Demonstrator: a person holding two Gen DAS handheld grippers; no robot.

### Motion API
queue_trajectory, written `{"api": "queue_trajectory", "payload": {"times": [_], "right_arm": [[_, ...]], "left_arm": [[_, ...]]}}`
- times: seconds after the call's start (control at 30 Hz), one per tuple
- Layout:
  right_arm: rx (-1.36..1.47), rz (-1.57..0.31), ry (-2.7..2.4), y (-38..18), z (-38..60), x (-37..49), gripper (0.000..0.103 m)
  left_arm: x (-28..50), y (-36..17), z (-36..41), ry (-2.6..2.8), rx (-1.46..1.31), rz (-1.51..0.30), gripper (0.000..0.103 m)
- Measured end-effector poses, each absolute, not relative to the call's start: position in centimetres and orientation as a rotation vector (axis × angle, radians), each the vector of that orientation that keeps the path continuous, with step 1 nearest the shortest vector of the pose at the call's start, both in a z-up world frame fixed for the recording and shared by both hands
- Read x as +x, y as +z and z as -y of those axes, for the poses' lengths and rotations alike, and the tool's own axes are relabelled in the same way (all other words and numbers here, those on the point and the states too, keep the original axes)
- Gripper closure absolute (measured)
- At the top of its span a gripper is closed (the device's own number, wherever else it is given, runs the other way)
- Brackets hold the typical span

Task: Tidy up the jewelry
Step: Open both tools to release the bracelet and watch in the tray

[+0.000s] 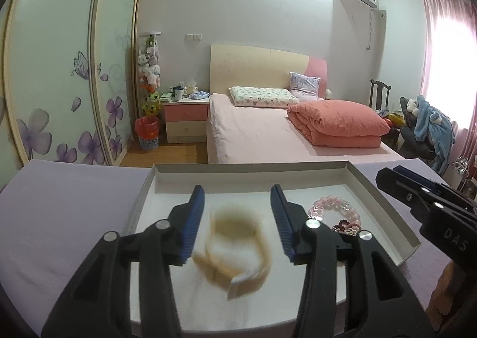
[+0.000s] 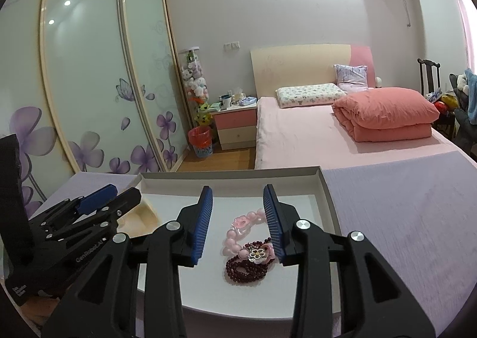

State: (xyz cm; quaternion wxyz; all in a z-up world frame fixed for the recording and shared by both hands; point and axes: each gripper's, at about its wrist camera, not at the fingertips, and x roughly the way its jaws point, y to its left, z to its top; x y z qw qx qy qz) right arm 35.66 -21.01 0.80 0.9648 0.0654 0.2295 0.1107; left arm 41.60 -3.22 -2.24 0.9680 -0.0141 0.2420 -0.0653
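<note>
A lavender-covered table carries a shallow white tray, which sits near its far edge.

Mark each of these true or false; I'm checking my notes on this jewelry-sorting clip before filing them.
1. The pink bead bracelet lies inside the shallow white box. True.
2. The left hand-held gripper is clamped on the tan band. False: its jaws stand open, the blurred band between them.
3. The dark red bead strand lies on the purple cloth. False: it is in the box.
4. The right hand-held gripper is open. True.
</note>
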Motion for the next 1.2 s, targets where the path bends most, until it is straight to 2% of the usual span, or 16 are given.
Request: {"api": "queue_trajectory", "payload": {"times": [0.77, 1.2], "right_arm": [[0.118, -0.479, 0.219, 0.2, 20.8, 35.5, 0.066], [0.105, -0.540, 0.214, 0.2, 21.3, 29.4, 0.064]], "left_arm": [[41.3, -1.7, 0.9, -0.079, -0.072, -0.502, 0.054], [31.9, 0.2, -3.0, -0.063, -0.033, -0.473, 0.045]]}}
